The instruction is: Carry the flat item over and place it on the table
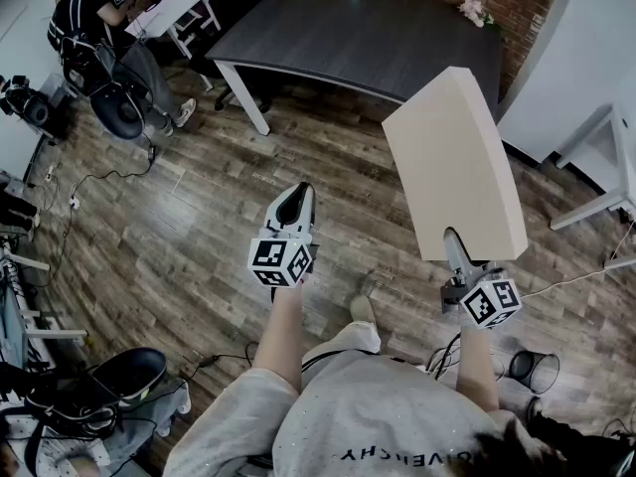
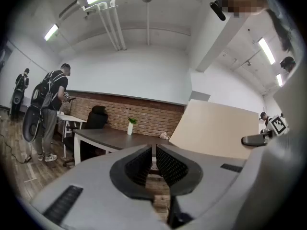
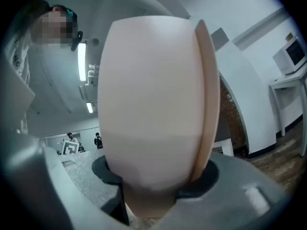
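- A white vase (image 2: 130, 128) with a green sprig stands on the far side of the dark table (image 1: 338, 43). In the head view its top is cut off by the frame edge.
- A mesh wastebasket (image 1: 534, 371) sits on the wooden floor at the near right; its contents cannot be made out.
- The beige flat board (image 1: 452, 162) stands on edge in the air, short of the table, and covers the table's near right corner.
- The right gripper (image 1: 455, 248) clamps the board's near edge. The board fills its own view.
- The left gripper (image 1: 296, 195) has its jaws drawn together on nothing, and is well apart from the board.
- At the far left a person (image 1: 84, 13) with a backpack stands at a white desk (image 1: 171, 10). Cables trail across the floor on the left.
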`<state>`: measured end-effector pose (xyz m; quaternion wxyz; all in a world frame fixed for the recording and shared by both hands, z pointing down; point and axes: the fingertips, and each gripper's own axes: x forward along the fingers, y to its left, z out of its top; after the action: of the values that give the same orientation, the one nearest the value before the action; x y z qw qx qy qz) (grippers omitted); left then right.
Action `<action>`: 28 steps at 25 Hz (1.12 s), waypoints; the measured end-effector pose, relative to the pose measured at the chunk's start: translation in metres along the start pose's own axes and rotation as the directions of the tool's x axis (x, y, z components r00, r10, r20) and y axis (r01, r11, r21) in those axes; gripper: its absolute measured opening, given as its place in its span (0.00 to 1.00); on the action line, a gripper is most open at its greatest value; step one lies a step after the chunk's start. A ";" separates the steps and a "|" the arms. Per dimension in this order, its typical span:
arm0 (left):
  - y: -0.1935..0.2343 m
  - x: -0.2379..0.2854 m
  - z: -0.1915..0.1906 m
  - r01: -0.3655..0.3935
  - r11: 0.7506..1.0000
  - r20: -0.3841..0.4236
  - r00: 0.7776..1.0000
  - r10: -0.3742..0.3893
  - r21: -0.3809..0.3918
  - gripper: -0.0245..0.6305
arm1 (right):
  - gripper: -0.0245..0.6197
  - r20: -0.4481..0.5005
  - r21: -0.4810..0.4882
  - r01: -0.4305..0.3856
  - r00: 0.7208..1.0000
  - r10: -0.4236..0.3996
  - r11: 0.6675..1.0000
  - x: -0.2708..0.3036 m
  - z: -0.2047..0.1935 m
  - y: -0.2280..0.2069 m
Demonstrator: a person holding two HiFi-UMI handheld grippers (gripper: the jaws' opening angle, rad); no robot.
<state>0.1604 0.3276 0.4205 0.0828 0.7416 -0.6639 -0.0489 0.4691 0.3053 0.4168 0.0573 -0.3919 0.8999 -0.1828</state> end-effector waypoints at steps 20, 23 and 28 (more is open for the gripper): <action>0.061 0.077 0.002 -0.028 0.999 0.014 0.999 0.028 -0.031 0.07 | 0.45 -0.035 0.037 -0.041 0.998 0.042 0.998 0.119 -0.007 -0.028; 0.067 0.079 0.004 -0.030 0.999 0.020 0.999 0.031 -0.037 0.07 | 0.45 -0.035 0.068 -0.040 0.998 0.042 0.997 0.134 -0.011 -0.027; 0.084 0.078 0.003 -0.038 0.998 0.012 0.999 0.039 -0.045 0.07 | 0.45 -0.041 0.097 -0.042 0.998 0.046 0.994 0.153 -0.013 -0.020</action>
<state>0.0867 0.2415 0.4362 0.0960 0.7263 -0.6774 -0.0667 0.3747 0.1854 0.4427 0.0607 -0.3646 0.8996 -0.2328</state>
